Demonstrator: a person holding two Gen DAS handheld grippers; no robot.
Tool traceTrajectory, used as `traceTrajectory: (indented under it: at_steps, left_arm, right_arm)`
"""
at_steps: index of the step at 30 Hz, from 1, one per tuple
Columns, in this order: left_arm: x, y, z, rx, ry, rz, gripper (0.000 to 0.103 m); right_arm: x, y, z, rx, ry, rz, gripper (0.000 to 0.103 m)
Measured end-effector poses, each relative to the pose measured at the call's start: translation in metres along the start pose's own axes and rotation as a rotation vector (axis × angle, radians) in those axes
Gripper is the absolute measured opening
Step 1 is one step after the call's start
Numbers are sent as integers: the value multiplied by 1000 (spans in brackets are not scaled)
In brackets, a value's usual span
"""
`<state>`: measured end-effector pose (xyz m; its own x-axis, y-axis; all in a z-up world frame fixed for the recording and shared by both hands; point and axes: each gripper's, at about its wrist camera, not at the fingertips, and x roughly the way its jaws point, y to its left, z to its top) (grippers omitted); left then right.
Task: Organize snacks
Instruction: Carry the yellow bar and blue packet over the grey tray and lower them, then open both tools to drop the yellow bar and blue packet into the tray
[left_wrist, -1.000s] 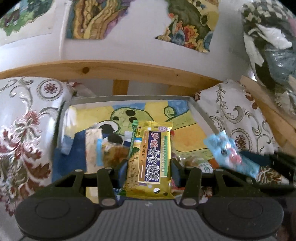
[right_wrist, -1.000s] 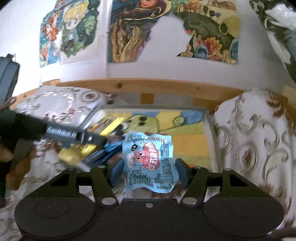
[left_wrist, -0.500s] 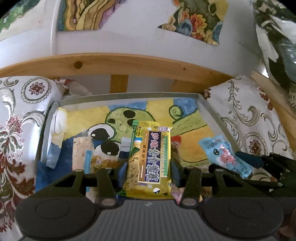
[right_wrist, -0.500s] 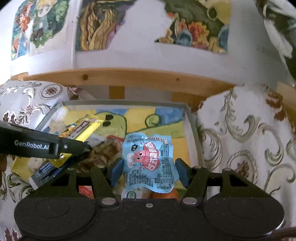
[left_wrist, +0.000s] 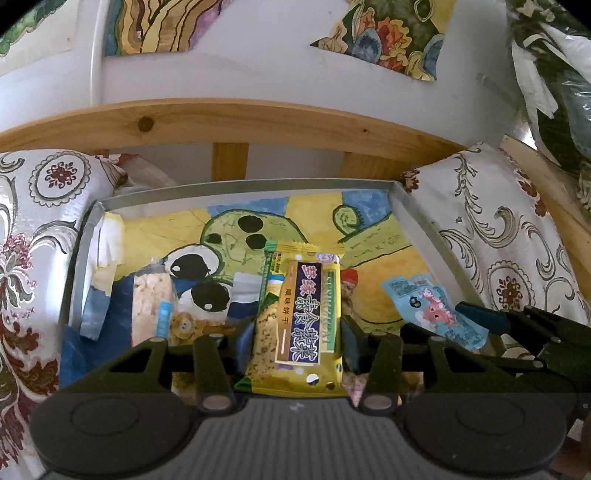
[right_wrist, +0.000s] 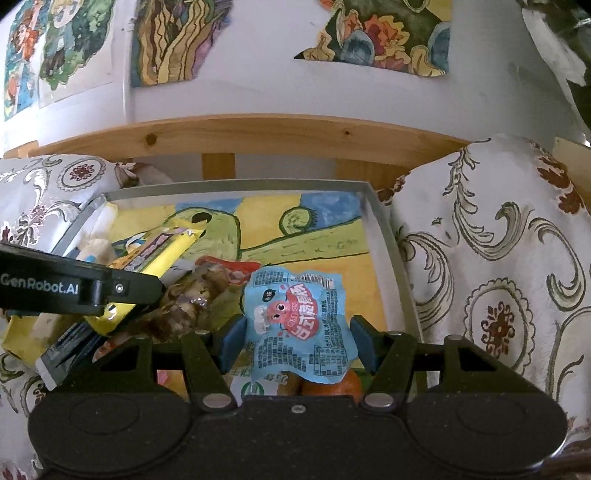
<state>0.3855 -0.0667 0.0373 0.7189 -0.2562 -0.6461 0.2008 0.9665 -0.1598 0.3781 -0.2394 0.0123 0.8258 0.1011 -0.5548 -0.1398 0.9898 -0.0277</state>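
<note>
Now both jaws pinch packets over the grey tray (left_wrist: 417, 218): left gripper (left_wrist: 295, 341) holds the yellow cracker packet (left_wrist: 301, 325), right gripper (right_wrist: 295, 341) the blue snack packet (right_wrist: 295, 325). Best lower each onto bare liner beyond the snacks already inside, then release.

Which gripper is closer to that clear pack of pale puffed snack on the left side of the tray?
Left. The left gripper, holding the yellow packet, sits just right of the puffed snack pack. The right gripper, holding the blue packet, is across the tray.
</note>
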Motion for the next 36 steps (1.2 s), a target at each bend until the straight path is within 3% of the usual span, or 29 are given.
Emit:
traceTrajectory:
  at_steps: [16,18,23,29,36]
  left_arm:
    - [1,3,5,-59,8,10,55]
    - [-1,3,6,-68,4,9,59]
    - [-12,1,7,-82,-47,22,82]
    - [-28,-1,8,-98,-98,44,96]
    - [-53,4,3,-120,-164,72,102]
  right_arm:
    - [-5,0,2,16,-23,7,64]
    - [-8,-2,2,26,-33,8,69]
    - [-16,-6,3,35,-54,5,78]
    - [-33,-10,6,49,-93,-2,87]
    - [-57,-13,10,60,-146,-1,96]
